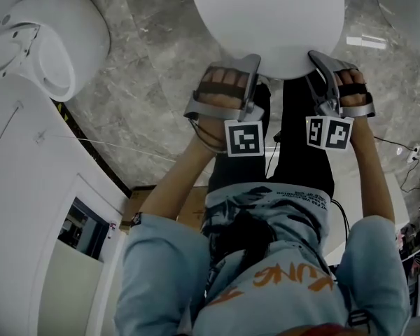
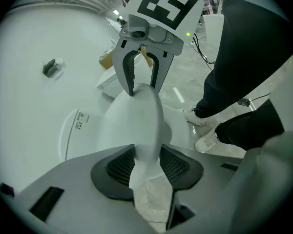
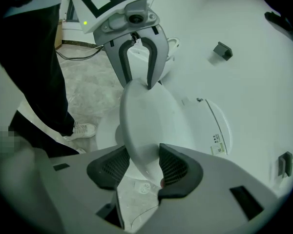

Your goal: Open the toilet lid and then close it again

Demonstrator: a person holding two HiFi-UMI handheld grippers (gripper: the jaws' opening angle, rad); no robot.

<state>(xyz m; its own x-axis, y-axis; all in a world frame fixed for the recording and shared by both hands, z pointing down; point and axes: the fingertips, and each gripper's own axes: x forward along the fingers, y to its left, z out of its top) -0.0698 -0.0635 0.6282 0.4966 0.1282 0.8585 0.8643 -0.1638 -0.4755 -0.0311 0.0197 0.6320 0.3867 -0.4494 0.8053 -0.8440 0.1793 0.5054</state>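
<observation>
The white oval toilet lid (image 1: 266, 19) lies low at the top of the head view, its near rim towards me. My left gripper (image 1: 254, 67) straddles that rim on the left and my right gripper (image 1: 316, 63) straddles it on the right. In the left gripper view the lid's rim (image 2: 132, 126) runs into the gap of my left gripper (image 2: 147, 162), whose pads (image 2: 118, 167) flank it loosely. The right gripper (image 2: 142, 89) shows across the lid. In the right gripper view the lid (image 3: 146, 121) sits likewise inside my right gripper (image 3: 145, 165), with the left gripper (image 3: 138, 84) opposite.
The person's legs in black trousers (image 1: 304, 152) stand just before the toilet on a grey marble floor (image 1: 147, 82). A white rounded fixture (image 1: 56, 47) and a white cabinet (image 1: 28, 187) line the left. Cables (image 1: 406, 152) trail on the right. A labelled toilet body (image 3: 212, 135) lies behind the lid.
</observation>
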